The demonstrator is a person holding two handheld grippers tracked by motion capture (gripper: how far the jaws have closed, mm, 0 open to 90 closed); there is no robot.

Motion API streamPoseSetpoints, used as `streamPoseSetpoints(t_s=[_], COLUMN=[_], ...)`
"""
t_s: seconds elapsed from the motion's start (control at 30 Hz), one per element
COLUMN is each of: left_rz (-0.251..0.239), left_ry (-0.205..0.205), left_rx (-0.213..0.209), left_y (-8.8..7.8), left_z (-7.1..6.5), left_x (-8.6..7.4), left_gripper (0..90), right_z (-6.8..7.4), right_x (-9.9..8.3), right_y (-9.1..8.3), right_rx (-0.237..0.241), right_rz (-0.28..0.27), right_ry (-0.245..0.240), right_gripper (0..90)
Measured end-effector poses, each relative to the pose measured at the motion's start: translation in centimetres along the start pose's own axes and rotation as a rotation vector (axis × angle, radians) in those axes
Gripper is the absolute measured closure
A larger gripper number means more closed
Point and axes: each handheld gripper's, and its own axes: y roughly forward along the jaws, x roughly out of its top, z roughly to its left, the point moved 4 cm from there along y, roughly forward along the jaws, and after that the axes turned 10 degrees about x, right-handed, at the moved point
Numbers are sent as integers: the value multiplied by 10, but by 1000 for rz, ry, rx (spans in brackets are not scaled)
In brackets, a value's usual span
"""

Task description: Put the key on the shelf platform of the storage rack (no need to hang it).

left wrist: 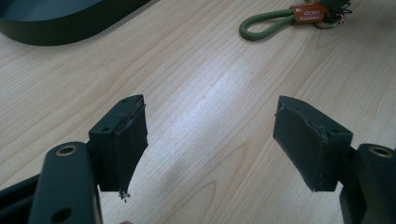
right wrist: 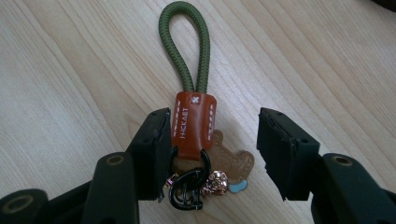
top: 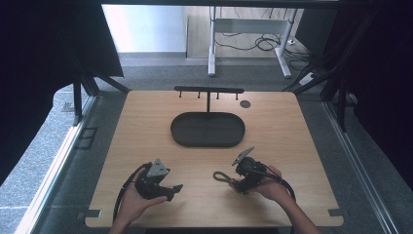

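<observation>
The right claw [right wrist: 212, 149] stands spread around the key ring [right wrist: 194, 135], its leather tab against one jaw and clear of the other, not yet pinched; the ring lies flat on the counter [top: 146, 126], its green loop pointing toward nine o'clock in the high view. The left claw [left wrist: 210, 144], spread and empty, rests near seven o'clock. This looks like the grasp step: next the jaws must squeeze the tab, then lift toward the hook stand [top: 208, 90] over the tray [top: 185, 131] at twelve o'clock.
</observation>
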Motion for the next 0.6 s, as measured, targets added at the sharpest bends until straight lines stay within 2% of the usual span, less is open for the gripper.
streamPoseSetpoints(t_s=[0.5,0.6], left_rz=[3,-13], left_ry=[1,-2], left_rx=[-2,-25], left_y=[1,-2], left_z=[0,-1], left_x=[0,1], left_gripper=[267,267], right_z=[5,7], right_x=[4,5], right_y=[21,25], right_rx=[22,23], right_rz=[65,79], right_ry=[-15,-15], right_gripper=[484,502])
